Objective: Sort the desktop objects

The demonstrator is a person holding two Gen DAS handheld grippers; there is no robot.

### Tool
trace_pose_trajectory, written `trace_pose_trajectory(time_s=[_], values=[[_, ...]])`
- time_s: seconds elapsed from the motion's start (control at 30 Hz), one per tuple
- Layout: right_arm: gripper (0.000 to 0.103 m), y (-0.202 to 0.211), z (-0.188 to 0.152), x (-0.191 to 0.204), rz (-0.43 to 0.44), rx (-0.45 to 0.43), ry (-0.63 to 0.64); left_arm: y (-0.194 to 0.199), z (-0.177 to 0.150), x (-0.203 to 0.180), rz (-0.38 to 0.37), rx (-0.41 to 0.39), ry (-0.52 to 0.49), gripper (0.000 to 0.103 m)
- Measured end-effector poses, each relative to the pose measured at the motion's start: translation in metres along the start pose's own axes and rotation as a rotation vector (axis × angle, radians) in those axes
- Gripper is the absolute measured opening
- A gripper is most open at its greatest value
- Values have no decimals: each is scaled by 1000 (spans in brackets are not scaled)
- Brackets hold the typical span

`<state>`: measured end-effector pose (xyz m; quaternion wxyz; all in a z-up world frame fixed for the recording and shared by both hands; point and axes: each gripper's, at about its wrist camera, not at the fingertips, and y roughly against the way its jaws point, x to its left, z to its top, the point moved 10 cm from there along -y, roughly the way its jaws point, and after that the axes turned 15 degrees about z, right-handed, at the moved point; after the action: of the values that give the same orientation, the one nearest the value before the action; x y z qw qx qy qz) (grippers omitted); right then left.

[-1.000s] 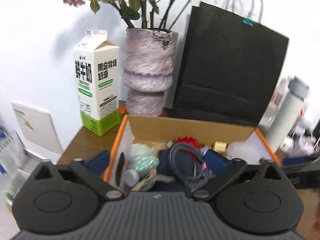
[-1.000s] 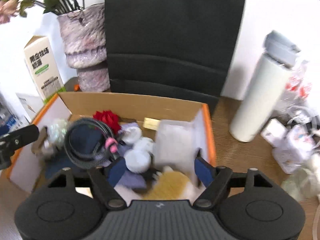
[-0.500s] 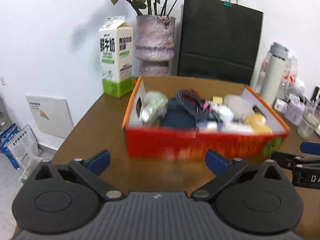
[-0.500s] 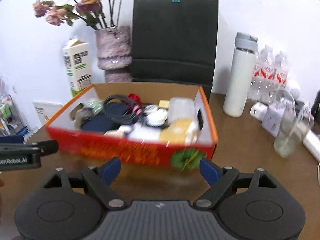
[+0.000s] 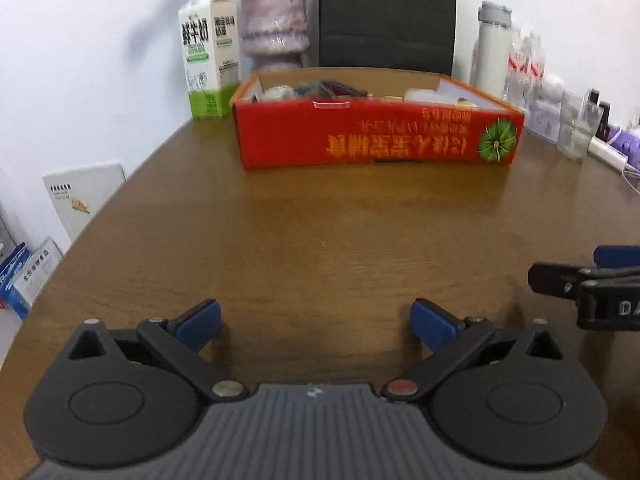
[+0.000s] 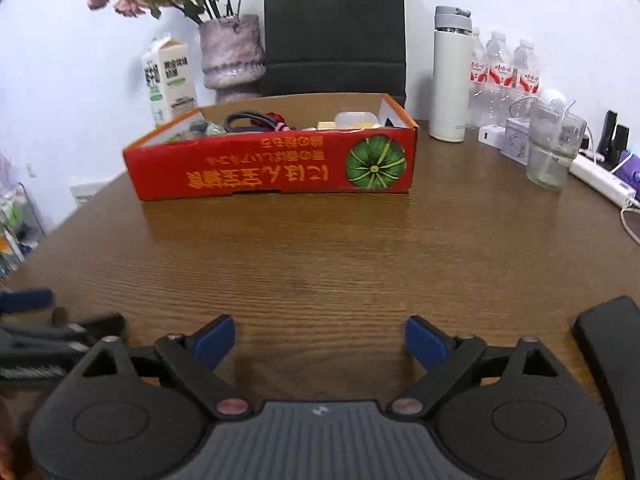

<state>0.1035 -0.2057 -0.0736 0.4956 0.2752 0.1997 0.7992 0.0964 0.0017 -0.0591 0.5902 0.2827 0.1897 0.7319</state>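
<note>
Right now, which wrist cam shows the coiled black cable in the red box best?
The right wrist view. Its higher angle looks over the red box rim, so the black cable coil shows among the contents. The left wrist view sits lower: only a dark sliver of cable clears the box rim, blurred.

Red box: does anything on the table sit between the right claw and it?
Nothing visible does. Between the open, empty right claw and the red box lies only bare wooden table. The glass and white bottle stand off to the right, outside that line.
</note>
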Motion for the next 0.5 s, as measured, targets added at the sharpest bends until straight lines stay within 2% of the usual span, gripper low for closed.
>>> trace_pose_trajectory(time_s=[0.07,0.17,0.5], values=[[98,-1,-5,2,7,14,3,1,-1,-5,-15,-2,-20,103],[103,-7,-7,2,-31,39,30,0,-3,-7,-30,8,-9,103],[103,-7,-8,1,-44,20,37,0,-4,-7,1,15,14,103]])
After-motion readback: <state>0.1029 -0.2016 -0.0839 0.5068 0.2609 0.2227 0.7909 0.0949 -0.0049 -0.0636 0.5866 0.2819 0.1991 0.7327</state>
